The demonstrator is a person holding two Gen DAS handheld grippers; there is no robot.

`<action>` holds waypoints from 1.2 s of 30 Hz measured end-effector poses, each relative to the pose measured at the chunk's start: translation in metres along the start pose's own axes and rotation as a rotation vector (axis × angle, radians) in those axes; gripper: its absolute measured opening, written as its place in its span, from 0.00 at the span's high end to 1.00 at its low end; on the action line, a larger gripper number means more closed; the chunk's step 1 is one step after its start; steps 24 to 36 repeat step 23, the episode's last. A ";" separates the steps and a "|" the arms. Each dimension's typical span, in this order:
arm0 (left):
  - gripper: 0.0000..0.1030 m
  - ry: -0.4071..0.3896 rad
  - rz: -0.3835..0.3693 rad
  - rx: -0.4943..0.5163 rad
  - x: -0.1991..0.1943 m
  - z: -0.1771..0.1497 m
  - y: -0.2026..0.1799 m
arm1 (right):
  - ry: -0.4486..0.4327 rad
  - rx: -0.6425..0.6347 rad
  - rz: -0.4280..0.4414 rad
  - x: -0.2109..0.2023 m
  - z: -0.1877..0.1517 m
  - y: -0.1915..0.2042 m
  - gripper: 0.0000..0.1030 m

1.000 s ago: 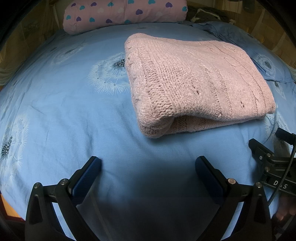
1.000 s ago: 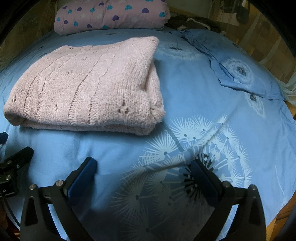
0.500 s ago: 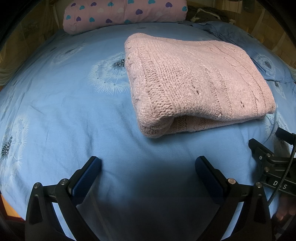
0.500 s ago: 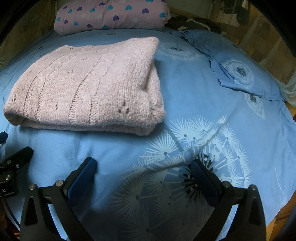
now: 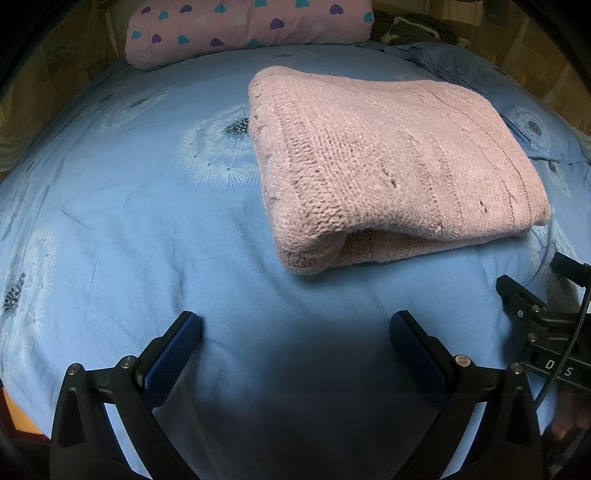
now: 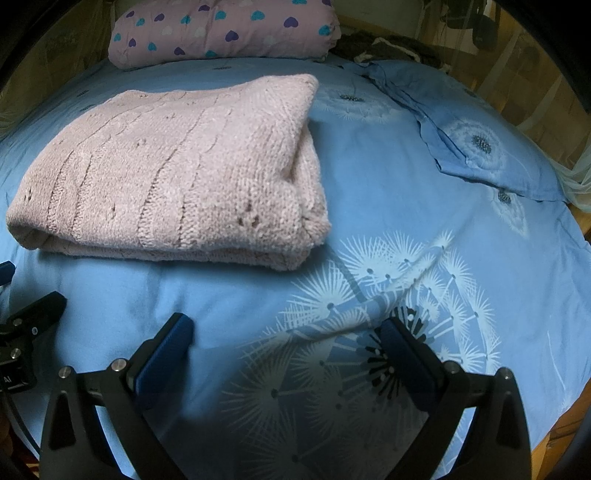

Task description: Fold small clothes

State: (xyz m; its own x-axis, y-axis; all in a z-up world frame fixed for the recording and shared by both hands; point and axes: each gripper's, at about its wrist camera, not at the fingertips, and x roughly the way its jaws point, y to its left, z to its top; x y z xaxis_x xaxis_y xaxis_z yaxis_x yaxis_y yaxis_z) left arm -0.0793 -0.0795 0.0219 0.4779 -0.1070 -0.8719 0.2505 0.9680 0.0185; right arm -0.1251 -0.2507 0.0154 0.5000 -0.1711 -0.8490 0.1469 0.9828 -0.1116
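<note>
A pink knitted sweater [image 5: 391, 162] lies folded into a thick rectangle on the blue bed sheet [image 5: 129, 221]. It also shows in the right wrist view [image 6: 173, 173], at the left. My left gripper [image 5: 295, 328] is open and empty, low over the sheet in front of the sweater's near edge. My right gripper [image 6: 286, 328] is open and empty, over the sheet in front of the sweater's right corner. Neither gripper touches the sweater. The right gripper's body shows at the right edge of the left wrist view [image 5: 543, 325].
A pink pillow with heart prints [image 5: 247, 26] lies at the head of the bed. A blue pillowcase [image 6: 480, 136] lies at the right. Dark clothing [image 6: 388, 46] sits behind it. The bed's edge [image 6: 561, 417] is close on the right.
</note>
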 end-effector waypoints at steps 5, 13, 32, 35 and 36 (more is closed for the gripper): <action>0.15 -0.001 0.001 0.001 0.000 0.000 0.000 | -0.001 0.000 -0.002 0.000 0.000 0.000 0.00; 0.15 -0.004 0.000 0.005 -0.001 -0.002 -0.001 | -0.001 0.000 -0.004 -0.001 0.000 0.001 0.00; 0.15 0.005 -0.006 -0.007 -0.002 -0.003 -0.001 | -0.002 0.000 -0.005 0.000 0.000 0.001 0.00; 0.15 0.005 -0.006 -0.007 -0.002 -0.003 -0.001 | -0.002 0.000 -0.005 0.000 0.000 0.001 0.00; 0.15 0.005 -0.006 -0.007 -0.002 -0.003 -0.001 | -0.002 0.000 -0.005 0.000 0.000 0.001 0.00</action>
